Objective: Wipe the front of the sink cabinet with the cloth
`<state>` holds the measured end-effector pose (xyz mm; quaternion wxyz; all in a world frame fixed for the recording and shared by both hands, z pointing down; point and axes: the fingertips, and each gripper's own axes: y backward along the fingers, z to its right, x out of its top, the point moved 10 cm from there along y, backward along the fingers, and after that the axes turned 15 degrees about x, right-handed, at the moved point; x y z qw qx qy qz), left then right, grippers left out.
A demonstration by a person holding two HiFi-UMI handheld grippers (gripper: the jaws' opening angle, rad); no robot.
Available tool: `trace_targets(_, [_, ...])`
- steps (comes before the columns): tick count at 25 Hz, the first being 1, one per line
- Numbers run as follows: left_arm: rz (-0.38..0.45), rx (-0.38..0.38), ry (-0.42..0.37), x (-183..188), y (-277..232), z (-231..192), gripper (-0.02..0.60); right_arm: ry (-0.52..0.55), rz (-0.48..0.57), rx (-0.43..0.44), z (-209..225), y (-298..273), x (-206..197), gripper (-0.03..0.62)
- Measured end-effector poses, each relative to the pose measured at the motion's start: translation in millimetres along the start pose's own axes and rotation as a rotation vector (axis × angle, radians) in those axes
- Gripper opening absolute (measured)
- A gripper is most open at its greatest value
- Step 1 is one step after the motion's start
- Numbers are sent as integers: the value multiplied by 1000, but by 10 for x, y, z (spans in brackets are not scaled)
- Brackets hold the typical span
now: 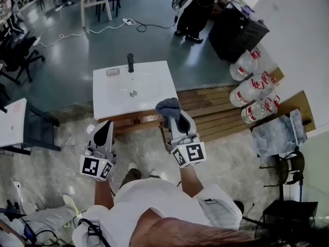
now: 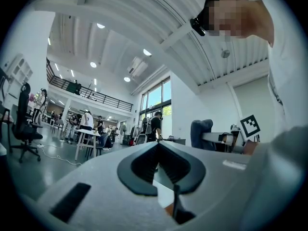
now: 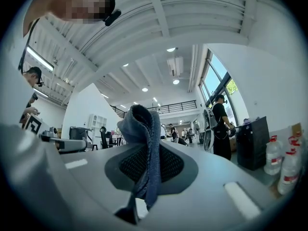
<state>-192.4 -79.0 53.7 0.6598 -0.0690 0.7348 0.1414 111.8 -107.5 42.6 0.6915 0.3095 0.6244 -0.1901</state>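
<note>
R gripper point(image 1: 174, 118) was clamped on the blue-grey cloth point(image 1: 168, 107) at the sink cabinet point(image 1: 134, 121) top's 5 o'clock corner, L gripper point(image 1: 107, 127) closed & empty near 7, so I'd lower the wad flat onto its front w/ steady pressure, sweeping toward 9 o'clock

Left hand-held gripper point(image 2: 158, 146), jaws together, people point(image 2: 86, 120) round a distant table point(image 2: 91, 133)

no legible text, no readable labels

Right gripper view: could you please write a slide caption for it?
Right hand-held gripper shut on a blue-grey cloth.
</note>
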Motion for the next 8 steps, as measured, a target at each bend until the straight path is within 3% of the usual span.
trace_targets(8, [-14,-18,12,-76,-76,92,3,-20,-27,-14,87,50,-58,51])
